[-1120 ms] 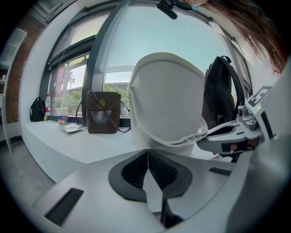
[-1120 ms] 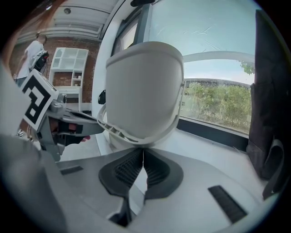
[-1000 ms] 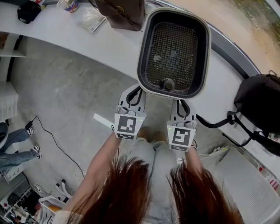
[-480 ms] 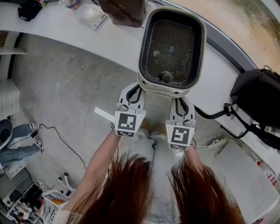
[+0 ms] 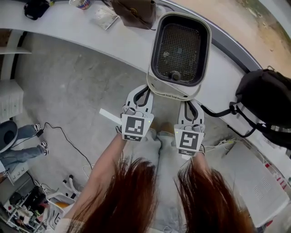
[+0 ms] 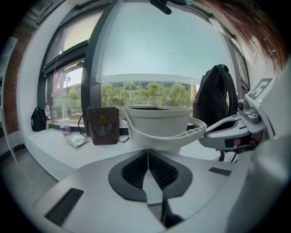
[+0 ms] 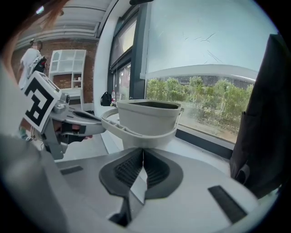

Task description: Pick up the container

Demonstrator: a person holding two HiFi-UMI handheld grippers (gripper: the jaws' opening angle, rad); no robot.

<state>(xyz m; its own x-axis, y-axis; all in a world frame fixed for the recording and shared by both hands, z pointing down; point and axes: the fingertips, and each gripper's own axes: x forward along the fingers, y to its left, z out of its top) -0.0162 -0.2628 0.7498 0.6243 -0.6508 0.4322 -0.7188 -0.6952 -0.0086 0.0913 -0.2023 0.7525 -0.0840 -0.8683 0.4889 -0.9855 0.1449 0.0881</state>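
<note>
Daylight pours through the tall window [image 6: 154, 50], green trees [image 6: 145, 93] beyond. A white bench [image 5: 68, 27] curves across the upper frame, grey concrete floor [image 5: 68, 91] below, cables [image 5: 63, 139] trailing lower left. Brick wall [image 7: 59, 42], white shelving [image 7: 68, 68] upper left.

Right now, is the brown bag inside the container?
No, the brown bag stands on the counter left of the container.

White curved tabletop [image 5: 68, 27] runs beneath the window [image 6: 154, 45]. On it: a brown bag [image 5: 134, 11], upright; a clear plastic packet [image 5: 105, 16] just beside it; a cup [image 5: 82, 3] and a small black pouch [image 5: 36, 8] further left. A black backpack [image 5: 266, 102] sits at the right end, strap trailing off the edge. The grey floor [image 5: 68, 91] carries a loose black cable [image 5: 68, 144]. A white shelf unit [image 5: 9, 98] stands at left.
</note>
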